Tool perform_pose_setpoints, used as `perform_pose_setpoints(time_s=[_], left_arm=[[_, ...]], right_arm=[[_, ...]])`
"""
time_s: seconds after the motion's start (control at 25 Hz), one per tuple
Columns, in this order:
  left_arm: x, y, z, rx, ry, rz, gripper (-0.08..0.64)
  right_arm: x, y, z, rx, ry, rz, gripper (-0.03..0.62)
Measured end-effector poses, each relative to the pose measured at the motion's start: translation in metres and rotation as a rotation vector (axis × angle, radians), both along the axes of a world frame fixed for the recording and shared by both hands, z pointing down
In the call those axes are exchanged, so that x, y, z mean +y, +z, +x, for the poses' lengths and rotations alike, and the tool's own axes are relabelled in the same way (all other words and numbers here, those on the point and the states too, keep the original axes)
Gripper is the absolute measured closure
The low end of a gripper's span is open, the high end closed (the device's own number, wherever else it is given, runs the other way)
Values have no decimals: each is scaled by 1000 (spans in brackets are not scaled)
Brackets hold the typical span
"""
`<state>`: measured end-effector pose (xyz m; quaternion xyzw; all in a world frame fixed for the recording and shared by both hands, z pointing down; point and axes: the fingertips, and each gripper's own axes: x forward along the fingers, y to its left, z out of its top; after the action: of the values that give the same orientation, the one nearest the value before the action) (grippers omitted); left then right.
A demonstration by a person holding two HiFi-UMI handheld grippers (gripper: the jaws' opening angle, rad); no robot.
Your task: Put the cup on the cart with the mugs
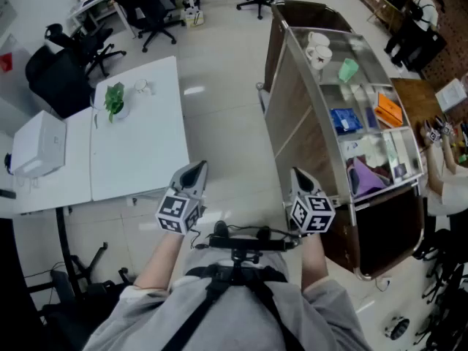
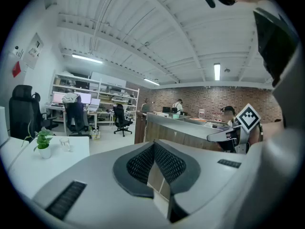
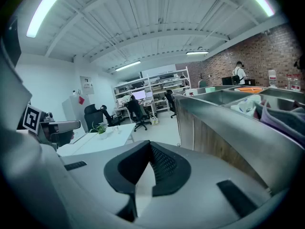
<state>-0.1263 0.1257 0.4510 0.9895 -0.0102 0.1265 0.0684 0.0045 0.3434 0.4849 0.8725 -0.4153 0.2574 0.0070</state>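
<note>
Cup point(image 1: 144, 87) stands on table point(image 1: 146, 145); left gripper point(image 1: 197, 169) and right gripper point(image 1: 298, 173) closed, empty.

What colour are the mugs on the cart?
White; the mugs show best in the head view, at the far end of the cart.

The cup point(image 1: 143, 87) on the white table point(image 1: 146, 152) was too small in the head view to tell whether it held anything, and the mugs point(image 1: 319, 48) on the cart point(image 1: 292, 115) showed only as small white shapes. The person's hands lay hidden behind the marker cubes point(image 1: 179, 212) of the left gripper point(image 1: 194, 171) and right gripper point(image 1: 300, 176). In the right gripper view a purple cloth point(image 3: 285, 119) in the cart was cut off by the right edge.
</note>
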Motion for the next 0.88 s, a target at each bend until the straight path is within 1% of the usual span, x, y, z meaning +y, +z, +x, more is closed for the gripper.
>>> perform_pose_setpoints(time_s=[0.12,0.28,0.36,0.52,0.64,0.88], left_arm=[[-17,3,-6,7,15,14,558],[-36,6,-12,-3,8,5,558],[-46,8,-14,-16,-9,-5,558],[-67,13,-9,-19,-76,-33,558],[-84,15,4,-24,-143,-40,558],[-104,7,35,-33,-282,-37,558]], right_arm=[[-19,3,-5,12,1,4,586],[-49,2,-6,13,1,31,586],[-63,3,-3,13,-20,28,586],[-91,5,16,10,-81,18,584],[-114,10,39,-3,-142,22,586],[-168,7,74,-21,-357,63,586]])
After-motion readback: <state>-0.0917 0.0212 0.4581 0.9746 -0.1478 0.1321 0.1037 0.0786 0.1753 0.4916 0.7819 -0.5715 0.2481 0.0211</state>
